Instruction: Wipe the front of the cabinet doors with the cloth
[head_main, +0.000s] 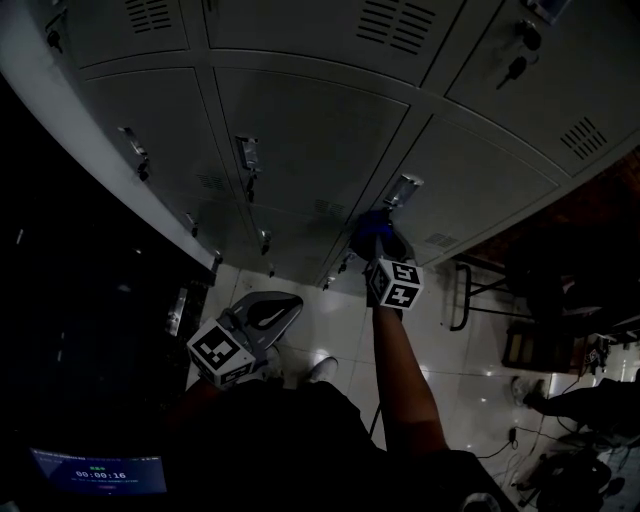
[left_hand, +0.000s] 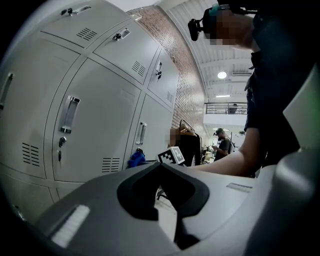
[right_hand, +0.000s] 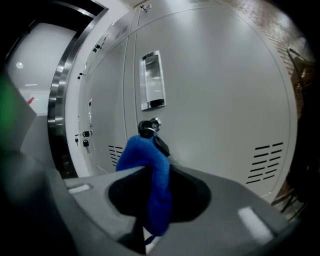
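Note:
Grey metal cabinet doors (head_main: 300, 130) fill the upper head view. My right gripper (head_main: 372, 240) is shut on a blue cloth (head_main: 374, 228), held up against a lower door just under its chrome handle (head_main: 403, 188). In the right gripper view the cloth (right_hand: 150, 170) hangs folded between the jaws, right in front of the door's key lock (right_hand: 148, 126) and below the handle (right_hand: 151, 80). My left gripper (head_main: 285, 300) hangs lower and away from the doors, over the floor; its jaws (left_hand: 161, 165) meet with nothing in them. The left gripper view also shows the cloth (left_hand: 136, 159).
Vent slots (right_hand: 267, 162) sit low on the door. A dark doorway with a steel frame (right_hand: 60, 100) borders the cabinets on the left. A chair (head_main: 470, 295) stands on the glossy tiled floor (head_main: 330, 330) to the right. A person (left_hand: 222, 145) stands far off; a small screen (head_main: 98, 472) glows below left.

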